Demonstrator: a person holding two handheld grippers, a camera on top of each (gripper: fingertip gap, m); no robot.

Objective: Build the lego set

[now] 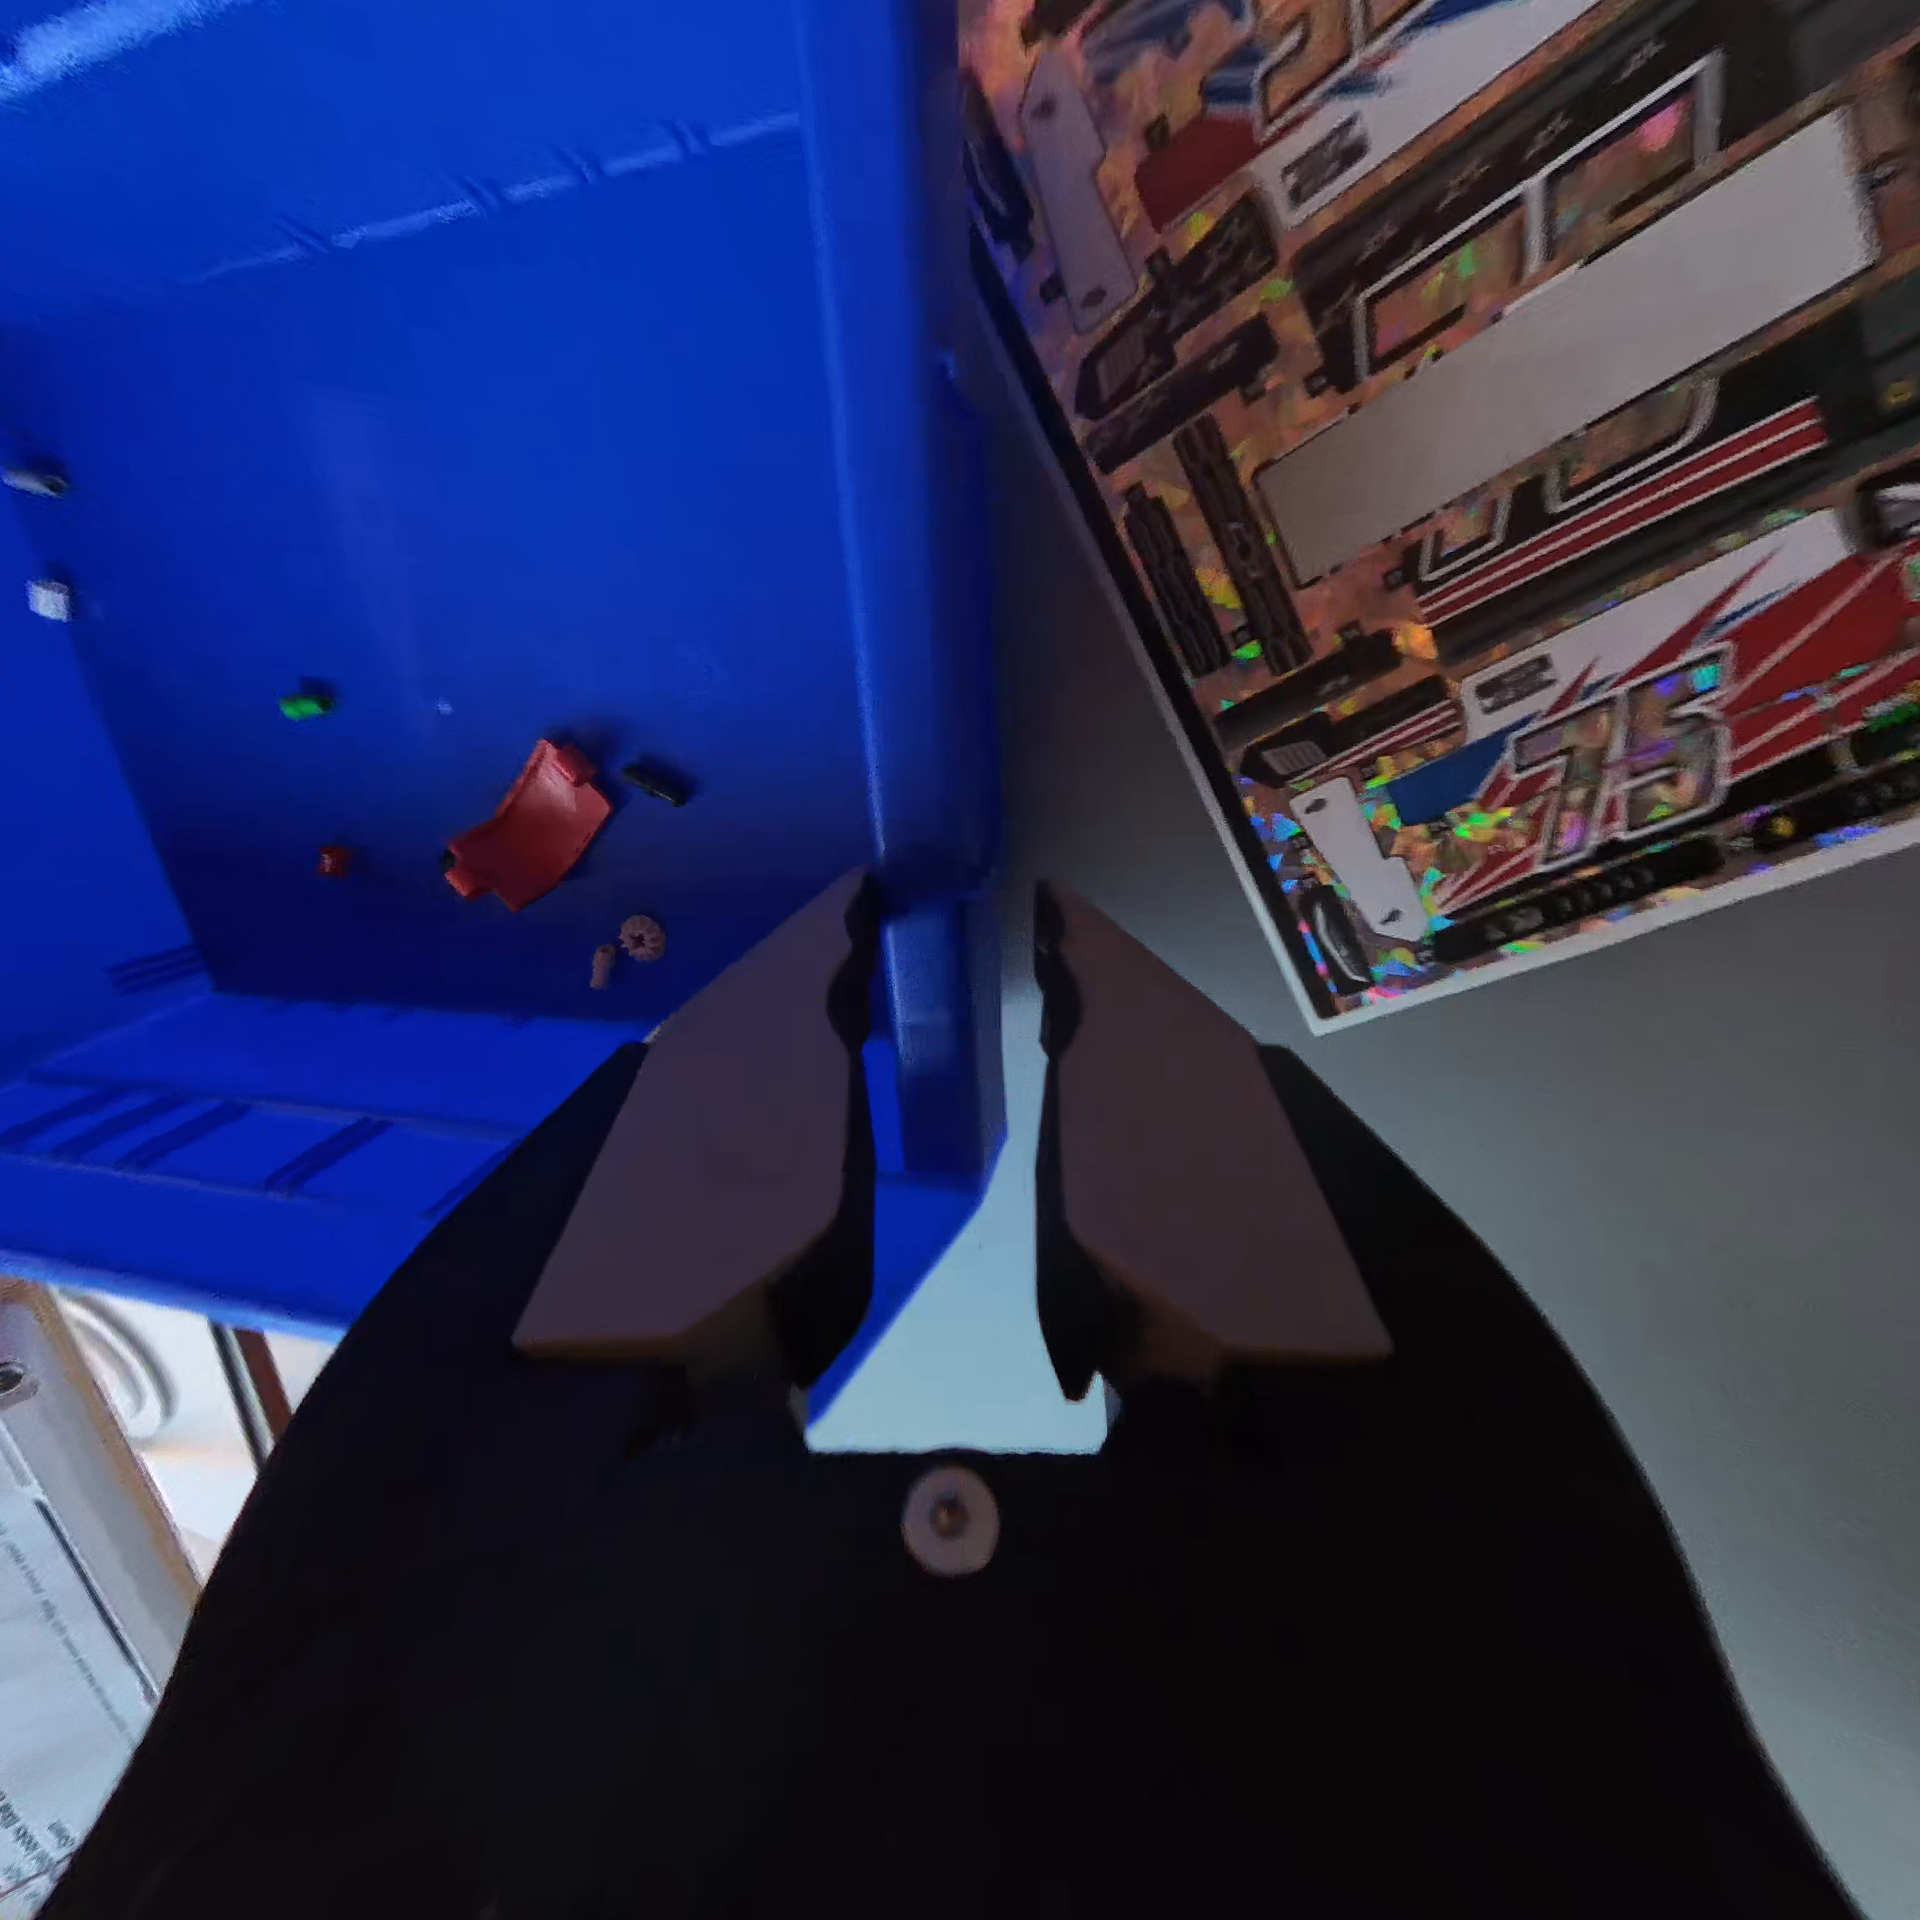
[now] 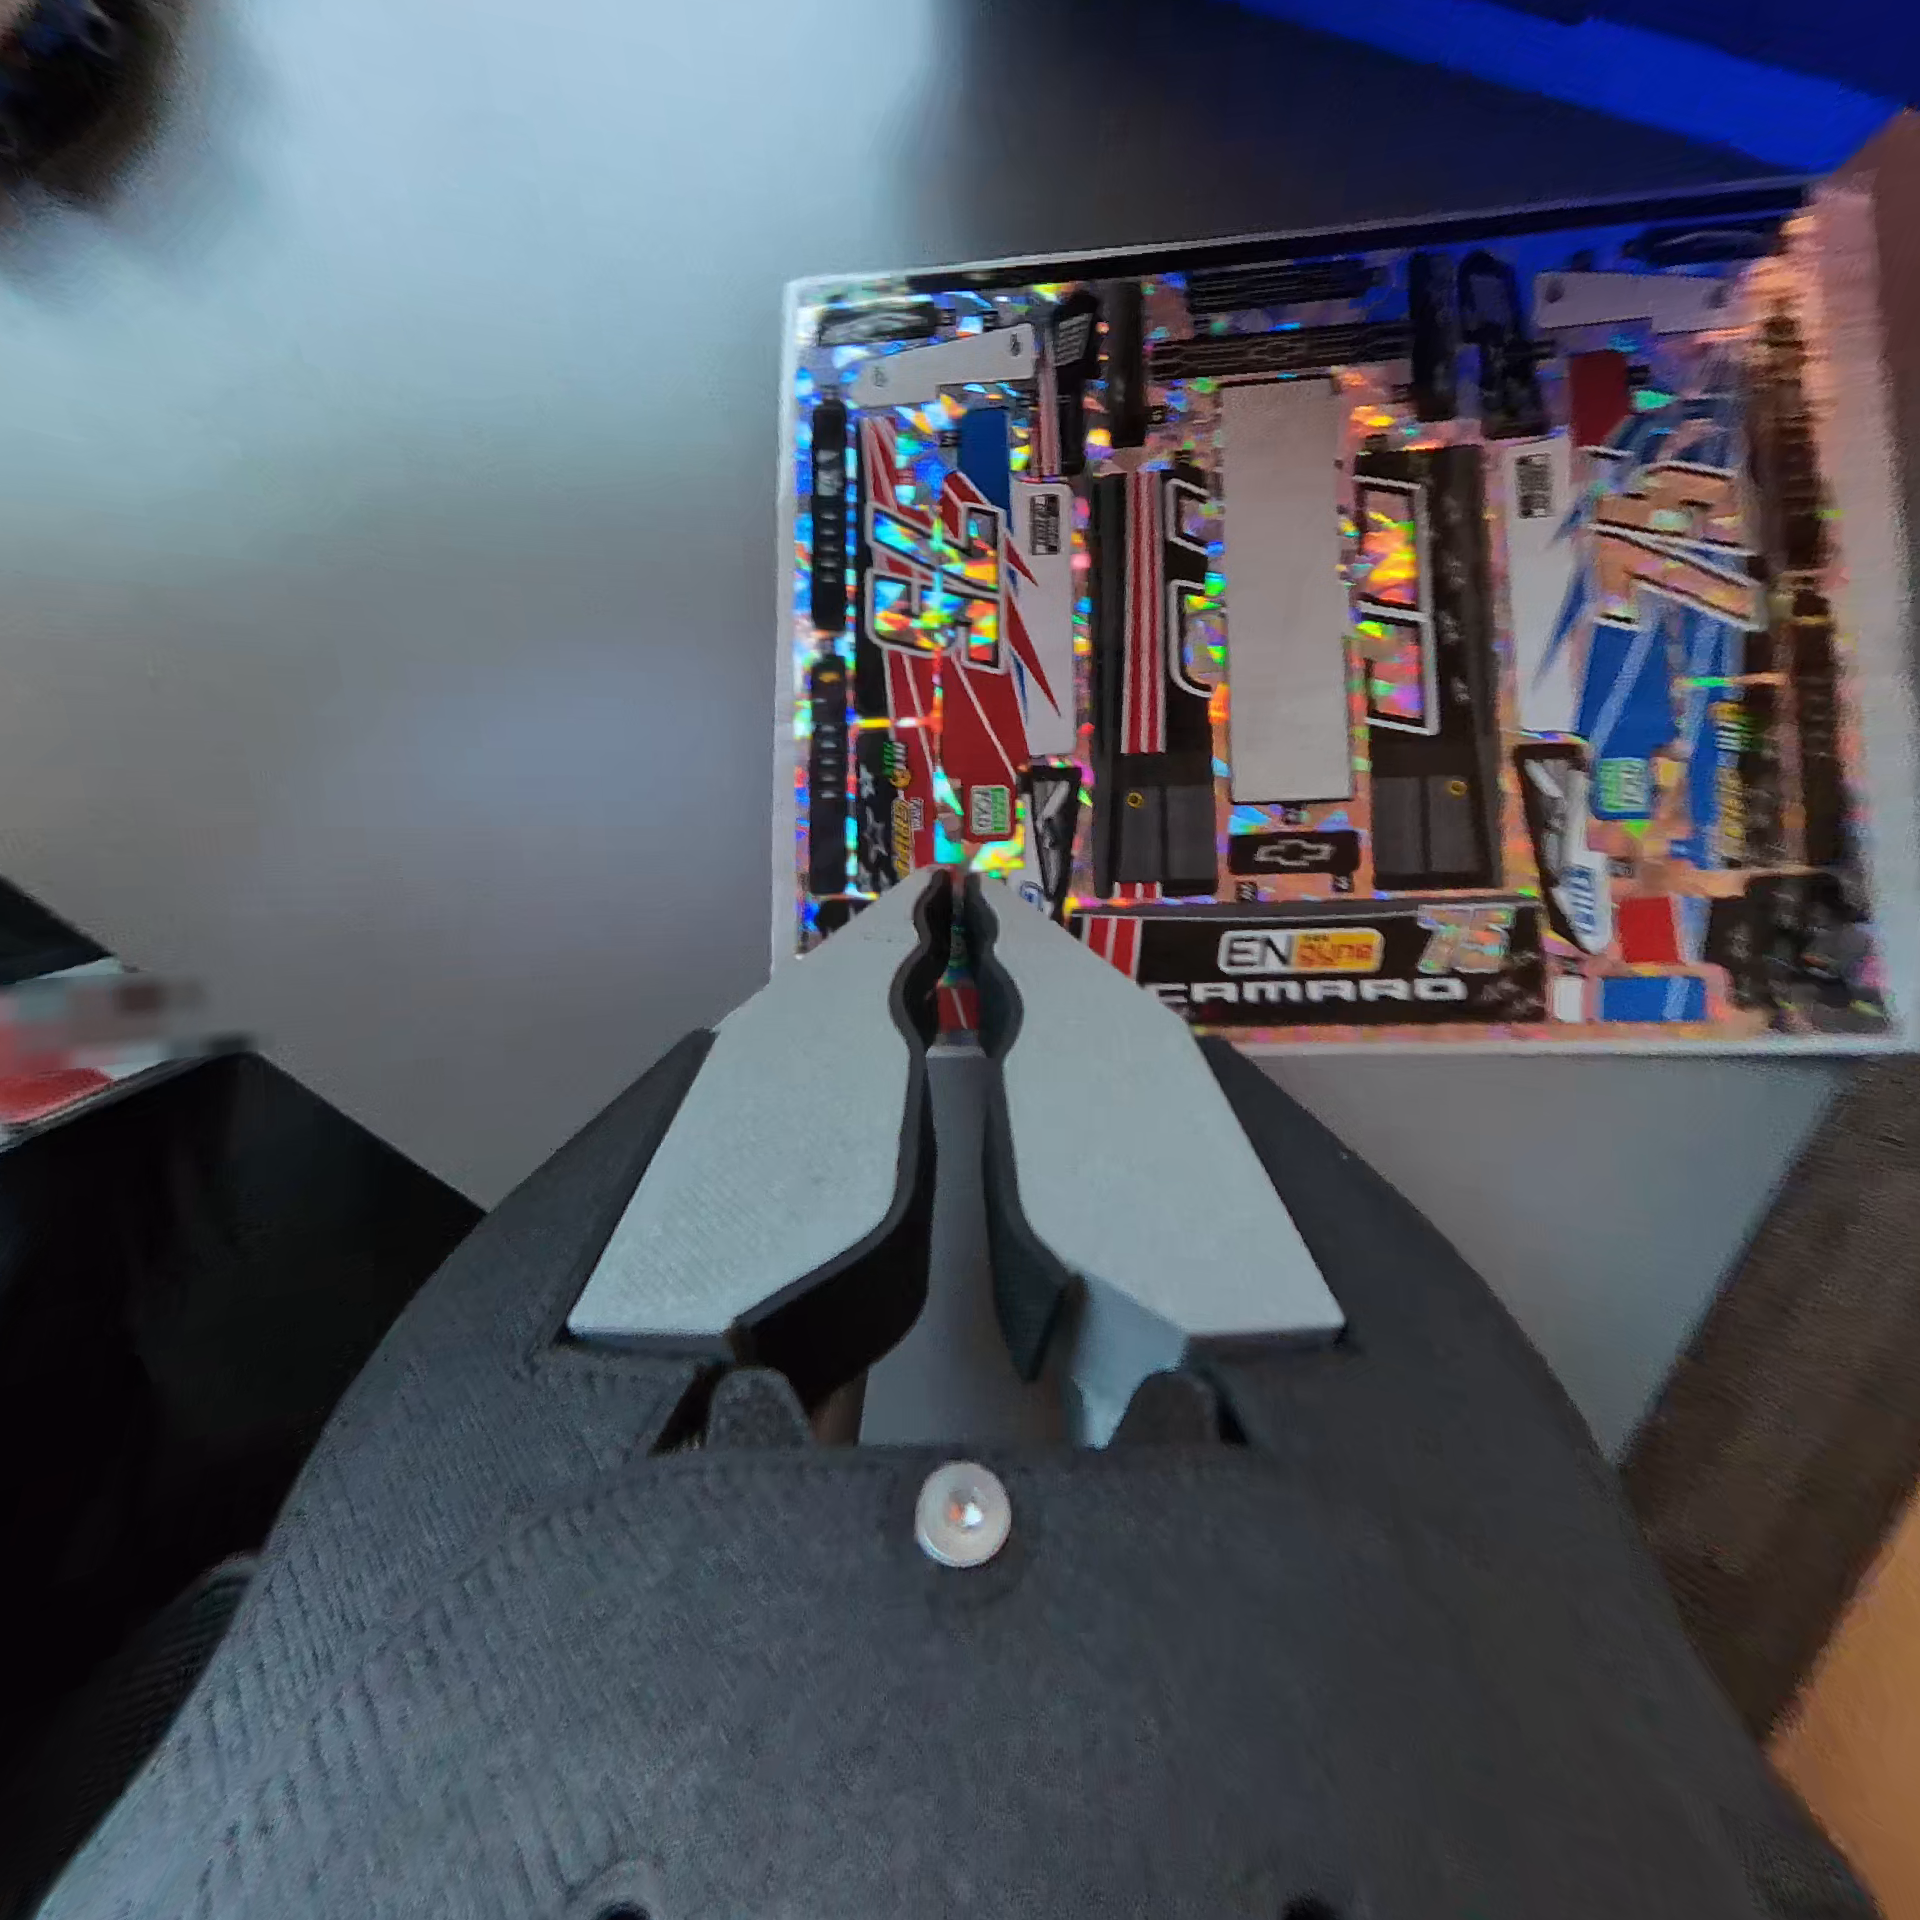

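In the left wrist view my left gripper [image 1: 951, 904] is open and straddles the corner wall of a blue bin [image 1: 925, 1039]. The left pad [image 1: 847, 997] lies against the wall's inner side, and a strip of table shows between the wall and the right pad. In the bin lie a red curved piece [image 1: 530, 826], a black pin [image 1: 657, 781], a tan gear [image 1: 641, 938] and a small green piece [image 1: 307, 701]. In the right wrist view my right gripper [image 2: 954, 883] is shut, with its tips at the lower left of a glittery sticker sheet [image 2: 1288, 582]. Whether they pinch a sticker is hidden.
The sticker sheet [image 1: 1507, 520] lies on the grey table [image 1: 1558, 1247] just right of the bin. A black box [image 2: 156, 1247] stands at the left of the right wrist view. A blurred brown shape [image 2: 1829, 1351] fills that view's right edge. The bin's rim [image 2: 1662, 73] shows at top right. Tip to tip, the grippers are about 15 cm apart.
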